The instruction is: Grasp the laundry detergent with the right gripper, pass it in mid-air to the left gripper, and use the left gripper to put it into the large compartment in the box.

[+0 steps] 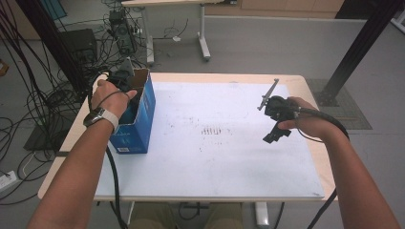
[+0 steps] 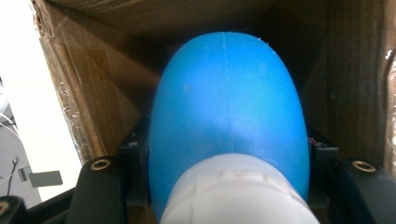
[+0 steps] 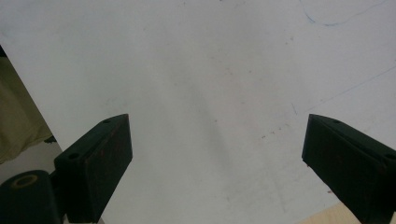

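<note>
A blue cardboard box (image 1: 140, 120) stands open-topped at the table's left edge. My left hand (image 1: 107, 93) reaches into it from above. In the left gripper view my left gripper (image 2: 229, 156) is shut on a smooth blue rounded object (image 2: 229, 93) with a white end (image 2: 238, 191), down between the box's brown inner walls (image 2: 88, 88). Its black jaws press on both sides of the object. My right gripper (image 1: 275, 132) hangs over the right part of the white sheet (image 1: 215, 157). Its jaws stand wide open (image 3: 217, 156) with nothing between them.
The white sheet (image 3: 210, 70) covers most of the wooden table (image 1: 317, 102). Faint dark marks (image 1: 215, 130) sit at its middle. Cables and equipment (image 1: 119, 28) lie on the floor behind and to the left, and a black post (image 1: 358, 45) rises at the far right.
</note>
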`<action>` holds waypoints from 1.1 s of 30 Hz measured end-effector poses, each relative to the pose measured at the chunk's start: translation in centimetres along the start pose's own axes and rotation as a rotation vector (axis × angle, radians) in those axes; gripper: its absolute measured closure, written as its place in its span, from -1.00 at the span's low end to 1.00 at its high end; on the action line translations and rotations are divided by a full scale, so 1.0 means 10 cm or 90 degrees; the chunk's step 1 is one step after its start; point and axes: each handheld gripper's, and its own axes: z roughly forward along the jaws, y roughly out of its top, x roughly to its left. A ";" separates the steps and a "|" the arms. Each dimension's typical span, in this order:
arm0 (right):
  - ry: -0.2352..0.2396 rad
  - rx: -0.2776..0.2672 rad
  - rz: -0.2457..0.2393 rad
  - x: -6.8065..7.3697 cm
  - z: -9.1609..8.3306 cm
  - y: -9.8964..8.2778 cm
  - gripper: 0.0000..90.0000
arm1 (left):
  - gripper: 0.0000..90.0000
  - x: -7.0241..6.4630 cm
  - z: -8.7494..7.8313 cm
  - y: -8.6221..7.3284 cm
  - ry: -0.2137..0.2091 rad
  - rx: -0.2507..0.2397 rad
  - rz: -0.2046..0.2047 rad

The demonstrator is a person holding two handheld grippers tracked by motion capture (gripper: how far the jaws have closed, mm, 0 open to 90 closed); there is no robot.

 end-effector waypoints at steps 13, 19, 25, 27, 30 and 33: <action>-0.001 0.000 0.001 0.01 -0.01 -0.01 -0.81 | -0.17 0.01 0.00 -0.01 -0.002 -0.001 0.001; -0.002 0.000 0.000 0.01 -0.02 0.00 -0.81 | -0.17 0.02 0.00 -0.01 -0.004 -0.002 0.000; -0.001 -0.002 0.001 0.01 -0.01 -0.01 -0.81 | -0.17 0.02 0.00 -0.01 -0.005 -0.002 0.000; -0.001 -0.001 0.003 0.01 -0.01 -0.01 -0.81 | -0.17 0.02 0.00 -0.01 -0.005 -0.002 0.000; -0.002 0.001 0.002 0.01 -0.01 -0.01 -0.81 | -0.17 0.02 0.00 -0.01 -0.005 -0.002 0.001; -0.002 0.001 0.002 0.01 -0.01 -0.01 -0.81 | -0.17 0.02 0.00 -0.01 -0.006 -0.002 0.000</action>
